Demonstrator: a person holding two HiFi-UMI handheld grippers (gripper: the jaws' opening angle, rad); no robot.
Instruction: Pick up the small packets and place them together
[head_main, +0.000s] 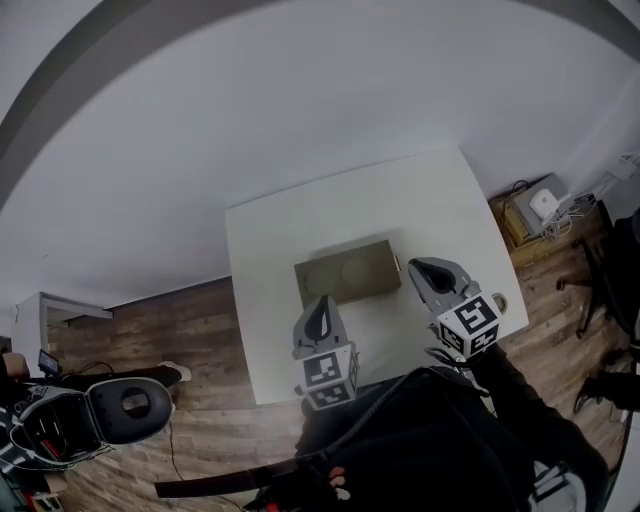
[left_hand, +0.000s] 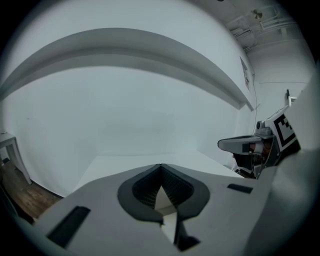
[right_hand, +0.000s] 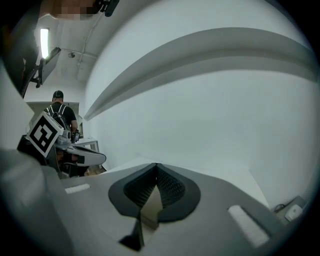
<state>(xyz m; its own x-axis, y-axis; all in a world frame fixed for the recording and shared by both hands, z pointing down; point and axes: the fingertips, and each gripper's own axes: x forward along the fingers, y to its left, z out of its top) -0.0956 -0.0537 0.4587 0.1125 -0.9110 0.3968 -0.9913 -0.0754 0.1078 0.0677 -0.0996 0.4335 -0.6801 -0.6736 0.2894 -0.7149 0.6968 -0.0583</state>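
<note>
No small packets show in any view. A flat brown cardboard box (head_main: 345, 272) lies in the middle of the white table (head_main: 270, 240). My left gripper (head_main: 324, 302) hovers over the table's near edge, just short of the box, with its jaws closed tip to tip and nothing between them (left_hand: 161, 168). My right gripper (head_main: 416, 266) sits at the box's right end, also shut and empty (right_hand: 156, 167). Each gripper shows in the other's view: the right gripper (left_hand: 245, 145) and the left gripper (right_hand: 82, 158). A tan surface (right_hand: 149, 201) shows through the gap behind the right jaws.
Wooden floor surrounds the table. A black round-topped machine (head_main: 128, 405) stands at lower left, beside a small white table (head_main: 45, 312). A cardboard box with a white device (head_main: 538, 208) and a dark chair (head_main: 605, 285) are on the right. A person (right_hand: 60, 114) stands far behind.
</note>
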